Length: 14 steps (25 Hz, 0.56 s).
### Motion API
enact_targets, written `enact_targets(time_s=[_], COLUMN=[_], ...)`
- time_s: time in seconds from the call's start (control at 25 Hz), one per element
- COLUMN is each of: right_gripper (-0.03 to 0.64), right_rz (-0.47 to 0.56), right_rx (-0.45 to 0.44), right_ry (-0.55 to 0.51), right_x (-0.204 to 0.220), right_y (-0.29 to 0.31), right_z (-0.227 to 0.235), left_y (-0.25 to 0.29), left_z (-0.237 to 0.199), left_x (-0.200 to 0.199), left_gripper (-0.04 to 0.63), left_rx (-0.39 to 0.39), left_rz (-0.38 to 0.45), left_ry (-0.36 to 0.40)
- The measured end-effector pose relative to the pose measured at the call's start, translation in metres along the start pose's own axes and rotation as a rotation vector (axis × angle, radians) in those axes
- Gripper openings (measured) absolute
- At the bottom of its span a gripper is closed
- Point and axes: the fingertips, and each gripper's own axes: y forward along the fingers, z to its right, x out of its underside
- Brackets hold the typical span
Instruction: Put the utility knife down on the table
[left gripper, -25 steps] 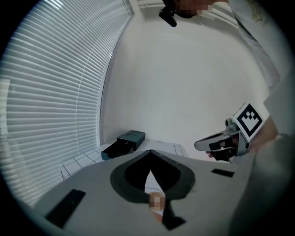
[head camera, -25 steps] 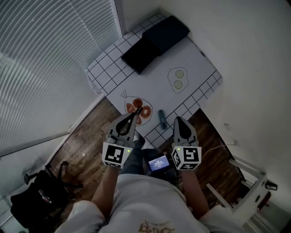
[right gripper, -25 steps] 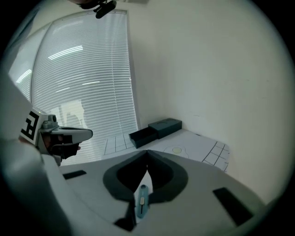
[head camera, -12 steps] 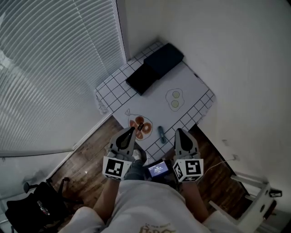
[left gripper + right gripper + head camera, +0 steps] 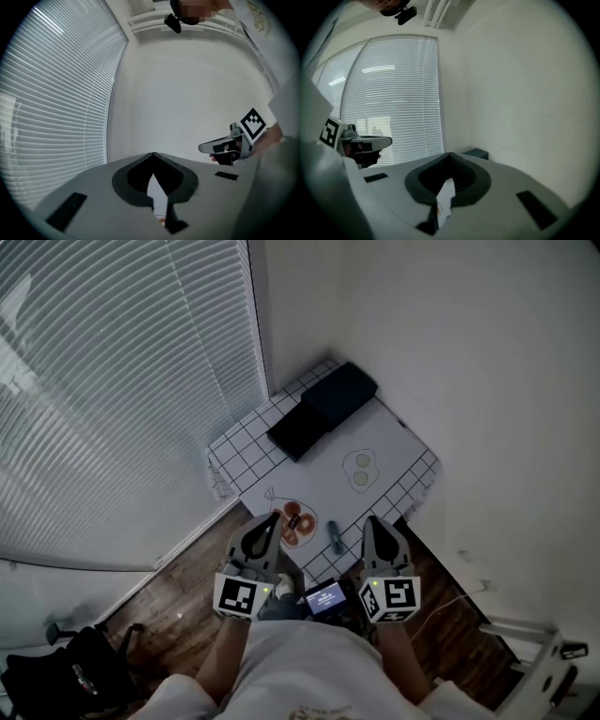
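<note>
A slim grey-blue utility knife (image 5: 335, 537) lies on the white, grid-edged tablecloth (image 5: 328, 451) near the table's front edge, with nothing touching it. My left gripper (image 5: 273, 518) is shut and empty, held high above the floor just in front of the table; its jaws meet at the tip in the left gripper view (image 5: 152, 154). To the knife's right my right gripper (image 5: 372, 520) is also shut and empty, its jaws closed in the right gripper view (image 5: 450, 154). Each gripper shows in the other's view, pointing roughly level.
A small dark and orange object (image 5: 292, 519) sits on an orange drawing left of the knife. Two dark flat cases (image 5: 298, 430) (image 5: 344, 393) lie at the table's far side. Window blinds (image 5: 112, 381) are left, a white wall right. A black bag (image 5: 66, 681) sits on the wooden floor.
Both grippers have risen together, and the table looks smaller and farther below them. Both have stayed shut, and the knife has not moved on the cloth.
</note>
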Motion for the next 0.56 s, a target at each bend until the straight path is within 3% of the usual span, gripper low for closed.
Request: enact_targets(time_s=[0.56], right_gripper=[0.008], right_rz=[0.022], right_rx=[-0.031], right_ry=[-0.003], right_x=[-0.008], right_y=[-0.009], right_z=[-0.01], left_y=[-0.013], left_z=[0.004], left_x=[-0.009], left_gripper=[0.008], left_rx=[-0.022], left_rz=[0.015], left_ry=[0.023])
